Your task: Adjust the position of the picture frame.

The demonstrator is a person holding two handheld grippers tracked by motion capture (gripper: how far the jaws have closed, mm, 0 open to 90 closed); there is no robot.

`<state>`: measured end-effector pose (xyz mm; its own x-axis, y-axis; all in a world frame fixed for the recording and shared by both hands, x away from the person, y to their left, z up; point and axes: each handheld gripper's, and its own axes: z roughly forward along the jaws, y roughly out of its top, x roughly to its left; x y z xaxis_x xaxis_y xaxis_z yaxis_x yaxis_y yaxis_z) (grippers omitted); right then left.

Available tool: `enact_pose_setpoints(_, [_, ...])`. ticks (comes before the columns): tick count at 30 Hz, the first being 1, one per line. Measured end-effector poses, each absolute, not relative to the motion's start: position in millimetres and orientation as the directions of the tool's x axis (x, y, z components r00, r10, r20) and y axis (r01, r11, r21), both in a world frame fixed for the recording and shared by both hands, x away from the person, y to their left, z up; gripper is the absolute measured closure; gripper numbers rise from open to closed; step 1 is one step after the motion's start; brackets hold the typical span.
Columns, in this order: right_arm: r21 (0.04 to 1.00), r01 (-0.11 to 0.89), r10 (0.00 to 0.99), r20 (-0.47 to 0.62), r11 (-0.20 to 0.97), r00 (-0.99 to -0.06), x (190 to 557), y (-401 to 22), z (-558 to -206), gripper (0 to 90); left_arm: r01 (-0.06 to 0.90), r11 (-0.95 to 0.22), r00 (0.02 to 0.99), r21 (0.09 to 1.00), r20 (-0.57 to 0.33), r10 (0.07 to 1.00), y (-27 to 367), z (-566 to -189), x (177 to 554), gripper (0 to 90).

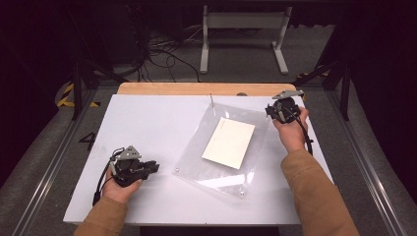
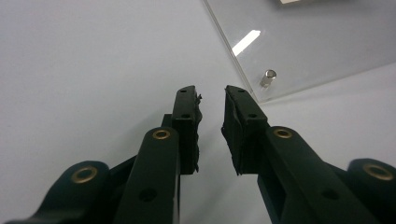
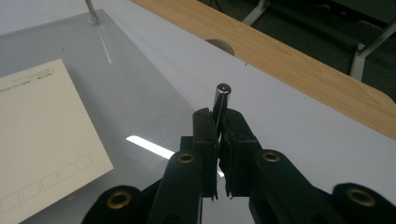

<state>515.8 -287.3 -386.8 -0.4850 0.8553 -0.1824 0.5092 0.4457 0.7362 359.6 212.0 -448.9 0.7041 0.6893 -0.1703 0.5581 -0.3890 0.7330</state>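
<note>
The right gripper (image 3: 218, 122) was clamped on a pin (image 3: 221, 100), a short shiny metal cylinder held upright above the far right corner of the clear sheet (image 1: 196, 157). The left gripper (image 2: 211, 108) sat with its jaws a little apart and empty, just short of the sheet's near left corner, where a stubby metal stud (image 2: 267, 77) stood. A cream card (image 1: 229, 142), matte and rectangular, lay under the glossy acrylic on the smooth white table (image 1: 147, 123); another pin (image 1: 212, 101) stood at the far corner. The pin looked slick and was gripped only by its lower end, so it could probably tilt or slip out if squeezed unevenly. A nudge to the sheet might shift the card out of line.
</note>
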Motion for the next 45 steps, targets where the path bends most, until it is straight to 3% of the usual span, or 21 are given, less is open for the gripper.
enact_pose_setpoints(10, [0.697,0.561,0.859,-0.158,0.446,-0.487,531,-287,-408,83.6,0.523,-0.407,0.743,0.749,-0.167,0.648,201,-448,353,71.1])
enact_pose_setpoints(14, [0.696,0.570,0.866,-0.155,0.437,-0.475,527,-291,-414,84.1,0.510,-0.414,0.753,0.754,-0.160,0.638,195,-447,353,63.6])
enact_pose_setpoints(21, [0.712,0.573,0.866,-0.096,0.405,-0.492,504,-296,-408,71.8,0.484,-0.440,0.784,0.756,-0.152,0.601,184,-445,357,55.0])
enact_pose_setpoints(32, [0.745,0.552,0.841,-0.023,0.375,-0.540,465,-306,-398,70.2,0.457,-0.500,0.826,0.736,-0.142,0.545,160,-444,363,60.3])
enact_pose_setpoints(45, [0.757,0.545,0.816,0.029,0.360,-0.578,428,-314,-400,68.9,0.467,-0.587,0.829,0.661,-0.096,0.551,144,-449,377,70.3])
